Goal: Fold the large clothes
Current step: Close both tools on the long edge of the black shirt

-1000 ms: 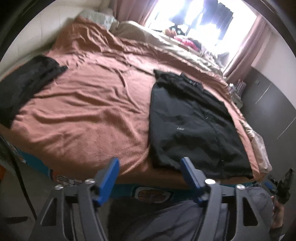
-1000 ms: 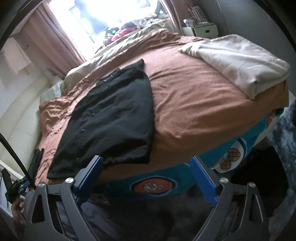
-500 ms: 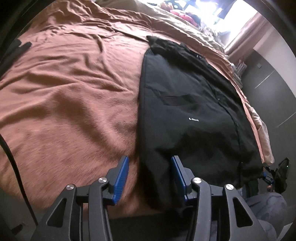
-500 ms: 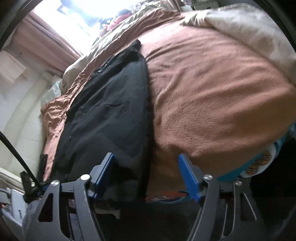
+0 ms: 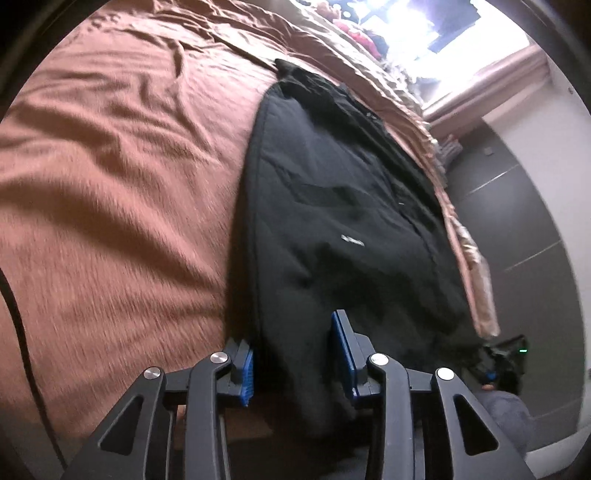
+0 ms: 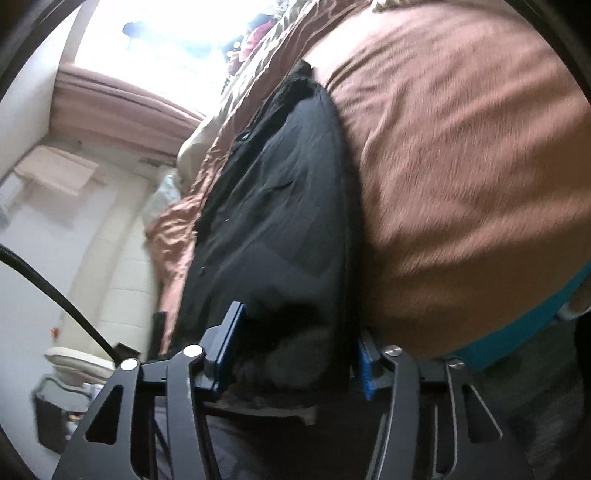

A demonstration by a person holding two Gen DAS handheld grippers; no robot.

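A black jacket (image 5: 332, 192) lies flat and lengthwise on the brown bed blanket (image 5: 110, 184). My left gripper (image 5: 295, 363) straddles its near left hem corner. The jaws are closing, with the fabric bunched between the blue pads (image 5: 245, 373). In the right wrist view the same jacket (image 6: 280, 206) runs away from me. My right gripper (image 6: 295, 350) straddles its near right hem corner. Those jaws are closing too, with dark cloth and a pale lining between them. I cannot see either pair of pads clamp the cloth flat.
The brown blanket (image 6: 461, 147) spreads wide on both sides of the jacket. The teal bed side (image 6: 517, 339) drops off at the near edge. A dark wardrobe (image 5: 517, 221) stands past the bed, with a bright window (image 5: 424, 22) beyond it. A black cable (image 6: 55, 295) hangs at left.
Both grippers came down and forward from above the bed's edge onto the jacket's near hem corners. Their jaws narrowed from wide apart to close around the fabric.
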